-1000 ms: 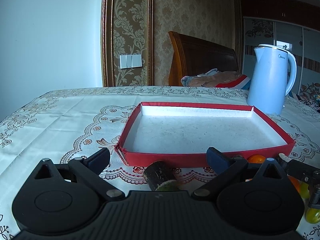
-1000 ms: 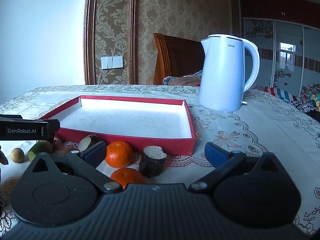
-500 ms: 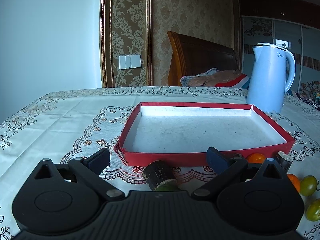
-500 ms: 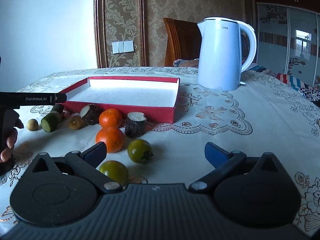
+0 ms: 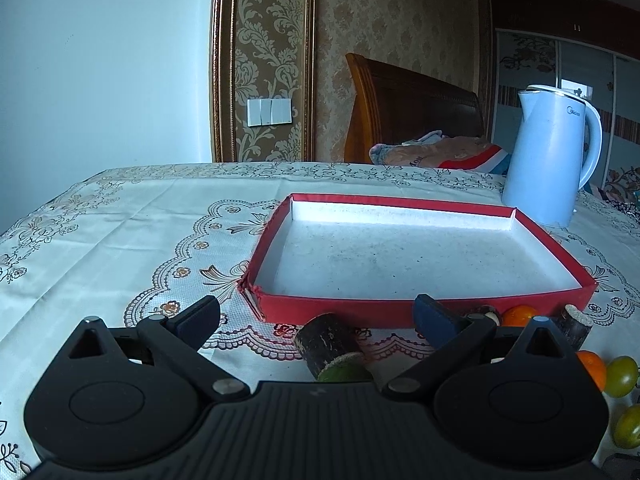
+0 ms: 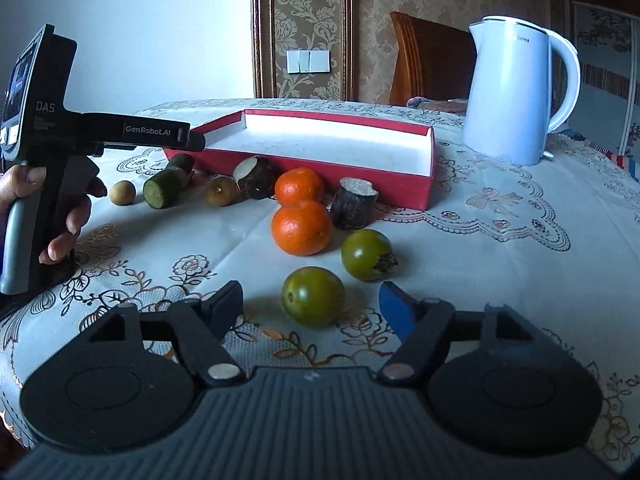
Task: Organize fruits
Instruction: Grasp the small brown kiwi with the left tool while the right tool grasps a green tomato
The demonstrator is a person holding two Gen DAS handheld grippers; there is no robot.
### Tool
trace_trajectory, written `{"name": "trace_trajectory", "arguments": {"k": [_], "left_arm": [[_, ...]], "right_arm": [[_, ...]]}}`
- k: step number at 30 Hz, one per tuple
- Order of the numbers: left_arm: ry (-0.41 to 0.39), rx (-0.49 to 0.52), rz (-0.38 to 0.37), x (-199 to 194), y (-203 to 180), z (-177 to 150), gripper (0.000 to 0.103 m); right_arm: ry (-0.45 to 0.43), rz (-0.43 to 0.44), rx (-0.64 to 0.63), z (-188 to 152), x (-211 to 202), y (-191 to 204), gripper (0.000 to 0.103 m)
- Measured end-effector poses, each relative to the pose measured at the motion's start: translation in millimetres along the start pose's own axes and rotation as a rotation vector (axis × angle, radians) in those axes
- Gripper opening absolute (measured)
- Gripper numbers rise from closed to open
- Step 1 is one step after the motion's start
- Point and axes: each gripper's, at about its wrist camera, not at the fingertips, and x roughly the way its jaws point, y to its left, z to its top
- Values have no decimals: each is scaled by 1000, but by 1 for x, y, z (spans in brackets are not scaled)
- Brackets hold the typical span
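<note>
Black right gripper (image 6: 311,304), blue pad, silver screws.

Left gripper (image 5: 316,320): fingers spread wide, holding nothing, low over the tablecloth (image 5: 120,232).
Cut stem piece (image 5: 332,350): lying between the fingers, just before the tray.
Red tray (image 5: 440,312): white inside, nothing in it.
Kettle (image 5: 550,160): upright, behind the tray's right corner.
Oranges (image 5: 518,314) and green fruits (image 5: 620,376): at right, outside the tray.
</note>
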Motion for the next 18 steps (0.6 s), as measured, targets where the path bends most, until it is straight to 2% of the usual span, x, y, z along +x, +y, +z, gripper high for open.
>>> {"name": "trace_trajectory", "arguments": {"k": [2, 4, 7, 10, 15, 18], "left_arm": [[-2, -22, 6, -2, 6, 1, 103], [3, -60, 2, -5, 16, 1, 103], [53, -133, -35, -11, 37, -3, 103], [87, -167, -41, -20, 54, -9, 103], [92, -68, 29, -37, 62, -20, 103], [106, -20, 23, -39, 65, -23, 103]], "right_arm": [[21, 15, 4, 1, 4, 0, 58], [28, 10, -18, 2, 6, 4, 57], [37, 10, -40, 3, 8, 7, 57], [42, 20, -52, 5, 9, 7, 51], [39, 13, -84, 6, 10, 12, 45], [40, 18, -76, 6, 10, 10, 45]]}}
